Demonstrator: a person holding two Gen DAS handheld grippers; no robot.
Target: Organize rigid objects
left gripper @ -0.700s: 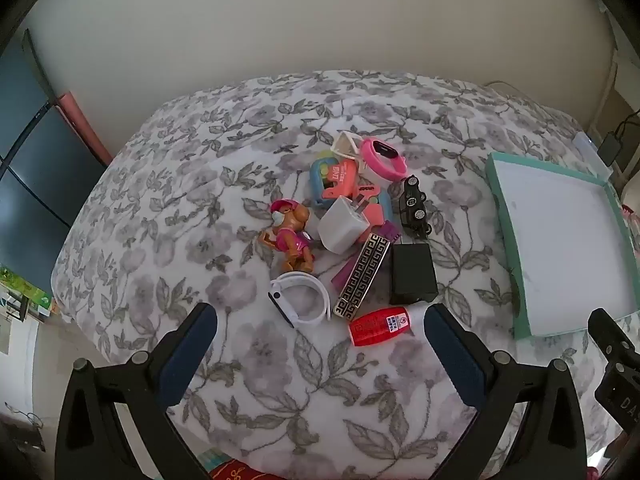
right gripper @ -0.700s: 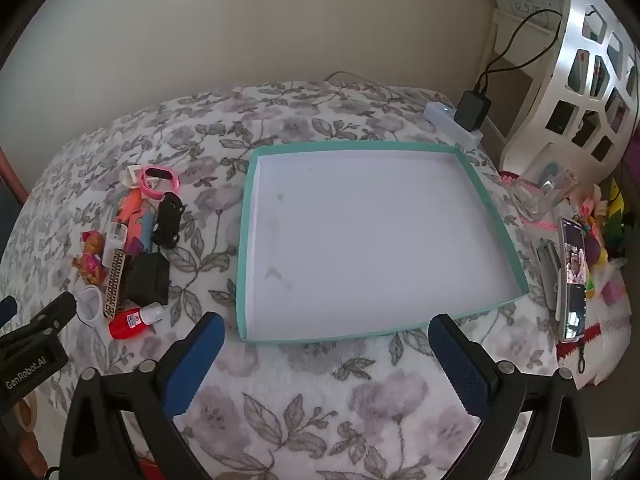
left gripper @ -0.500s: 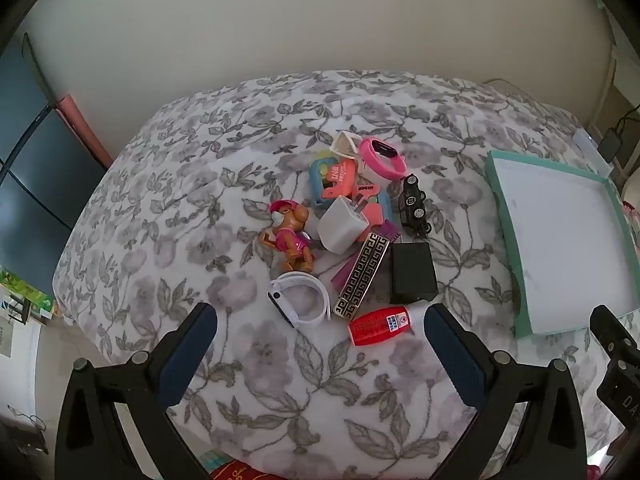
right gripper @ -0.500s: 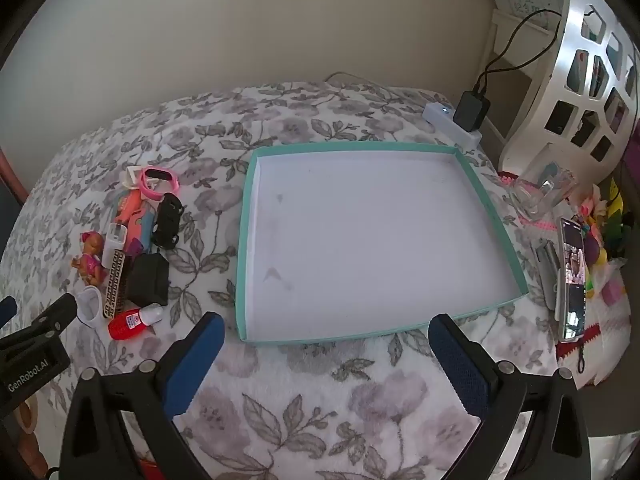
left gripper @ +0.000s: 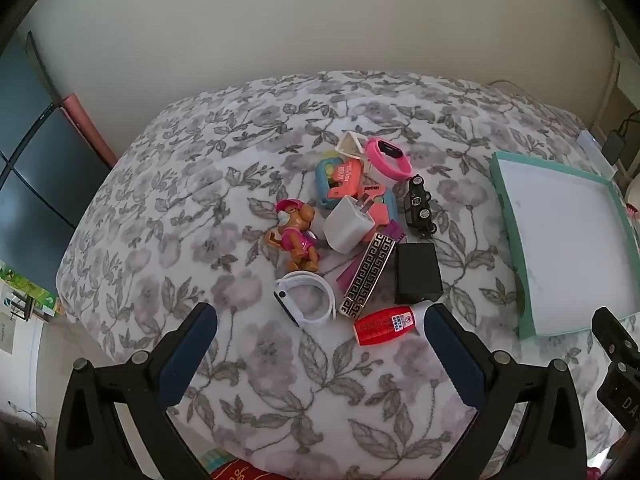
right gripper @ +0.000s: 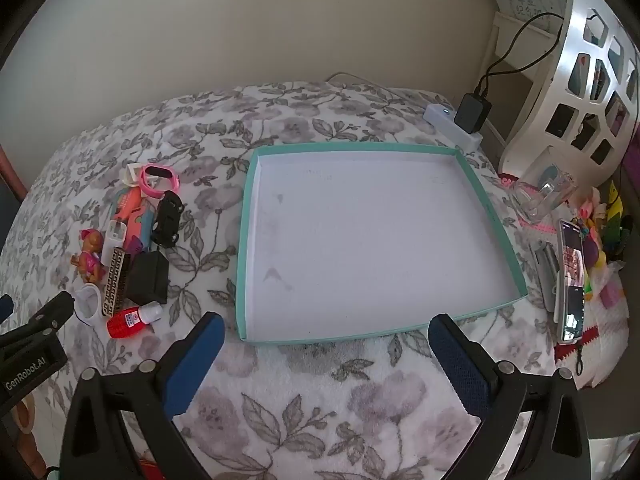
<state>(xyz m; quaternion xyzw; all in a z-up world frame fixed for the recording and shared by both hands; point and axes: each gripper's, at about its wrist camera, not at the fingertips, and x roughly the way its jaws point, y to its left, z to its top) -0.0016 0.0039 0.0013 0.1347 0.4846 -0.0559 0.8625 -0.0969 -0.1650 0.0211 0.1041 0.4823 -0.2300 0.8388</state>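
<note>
Red bottle (left gripper: 383, 320) lies flat, cap twd tray (right gripper: 245, 240); both grippers (left gripper: 320, 344) (right gripper: 326, 354) released.

The left gripper (left gripper: 320, 332) is held above the surface with its 2 blue-padded fingers (left gripper: 186, 354) spread wide apart, jaws fully parted and nothing between them. Both fingers point forward and away, level with each other, on black arms that run back to the near edge of its own view.

The right gripper (right gripper: 326, 344) has the same pose: 2 blue pads (right gripper: 460, 366) set wide, nothing clamped. It sits to the right of the left one. In the right wrist view the left gripper's black body shows at the near left edge, low and angled inward; the 2 grippers are near but not touching.
</note>
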